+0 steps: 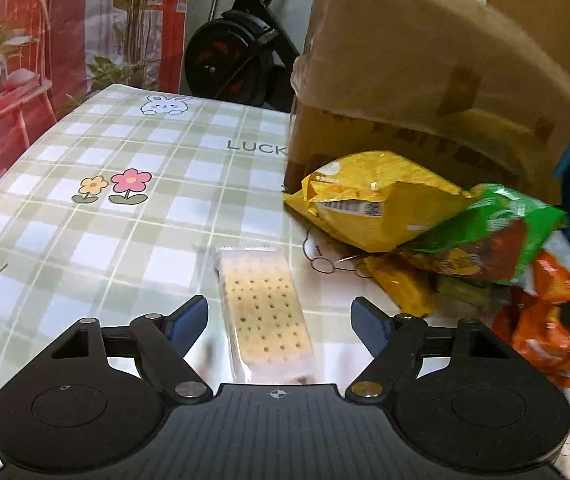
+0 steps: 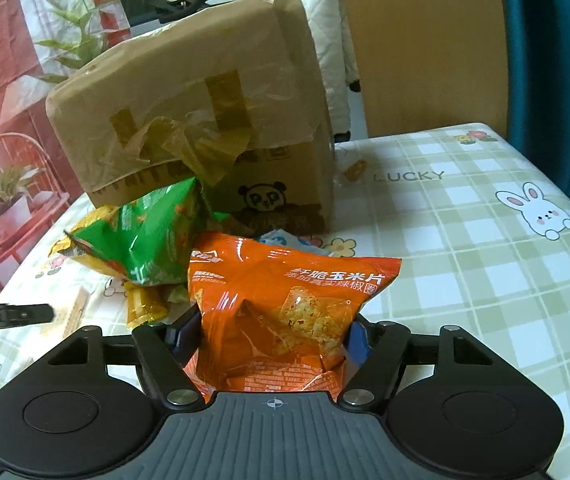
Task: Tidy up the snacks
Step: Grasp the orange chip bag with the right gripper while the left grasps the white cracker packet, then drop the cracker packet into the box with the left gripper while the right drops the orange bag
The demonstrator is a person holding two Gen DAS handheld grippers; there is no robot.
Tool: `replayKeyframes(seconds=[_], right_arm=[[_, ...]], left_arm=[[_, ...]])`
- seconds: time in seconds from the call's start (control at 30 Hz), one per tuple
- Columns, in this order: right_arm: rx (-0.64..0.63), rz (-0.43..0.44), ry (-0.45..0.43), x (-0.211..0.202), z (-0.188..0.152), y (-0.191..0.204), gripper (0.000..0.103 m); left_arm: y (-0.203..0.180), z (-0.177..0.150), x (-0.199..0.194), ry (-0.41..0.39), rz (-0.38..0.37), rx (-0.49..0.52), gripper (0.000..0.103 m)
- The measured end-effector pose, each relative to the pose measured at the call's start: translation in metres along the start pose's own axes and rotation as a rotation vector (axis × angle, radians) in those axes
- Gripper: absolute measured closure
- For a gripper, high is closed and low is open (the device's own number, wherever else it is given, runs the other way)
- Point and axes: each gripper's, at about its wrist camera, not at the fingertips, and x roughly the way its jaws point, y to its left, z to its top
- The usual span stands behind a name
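Observation:
A clear packet of square crackers (image 1: pixel 263 280) lies on the checked tablecloth (image 1: pixel 125 220). My left gripper (image 1: pixel 279 305) stands open astride it, with its blue pads (image 1: pixel 189 320) clear of the wrapper on both sides. An orange corn-chip bag (image 2: pixel 285 300) sits upright between the fingers of my right gripper (image 2: pixel 273 330), which is shut on the bag's lower part. The same orange bag (image 1: pixel 545 320) shows at the right of the left wrist view. A green bag (image 2: pixel 153 236) and a yellow bag (image 1: pixel 373 200) lie heaped beside it.
A taped cardboard box (image 2: pixel 205 100) stands behind the snack heap. A small yellow packet (image 2: pixel 145 304) lies under the green bag. The table's far edge (image 1: pixel 205 94) has an exercise bike (image 1: pixel 237 52) beyond it. A wooden board (image 2: pixel 425 40) stands at the back right.

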Motion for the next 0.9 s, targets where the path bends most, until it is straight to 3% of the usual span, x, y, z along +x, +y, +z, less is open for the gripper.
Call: replayKeyframes(seconds=[0.17, 0.2, 0.23, 0.37, 0.53, 0.73, 0.9], right_arm=[[0.006, -0.006, -0.001, -0.003, -0.003, -0.003, 0.037], [0.005, -0.008, -0.004, -0.004, -0.003, -0.004, 0.037], [0.003, -0.011, -0.008, -0.006, -0.003, -0.005, 0.037], [0.001, -0.026, -0.032, -0.013, 0.001, -0.011, 0.037], [-0.012, -0.045, -0.104, -0.032, 0.015, -0.019, 0.037], [-0.024, -0.061, -0.240, -0.061, 0.045, -0.021, 0.037], [-0.051, -0.026, -0.375, -0.087, 0.090, -0.014, 0.037]], left_arm=[[-0.002, -0.002, 0.021, 0.036, 0.063, 0.016, 0.027], [0.000, -0.004, 0.021, 0.040, 0.062, 0.010, 0.036], [0.001, -0.005, 0.017, 0.024, 0.074, 0.021, 0.053], [0.006, -0.009, 0.003, 0.022, 0.055, 0.021, 0.055], [0.008, -0.003, -0.030, -0.047, 0.047, 0.029, 0.055], [0.013, 0.029, -0.075, -0.176, 0.030, -0.010, 0.055], [-0.004, 0.069, -0.102, -0.270, -0.013, 0.025, 0.055]])
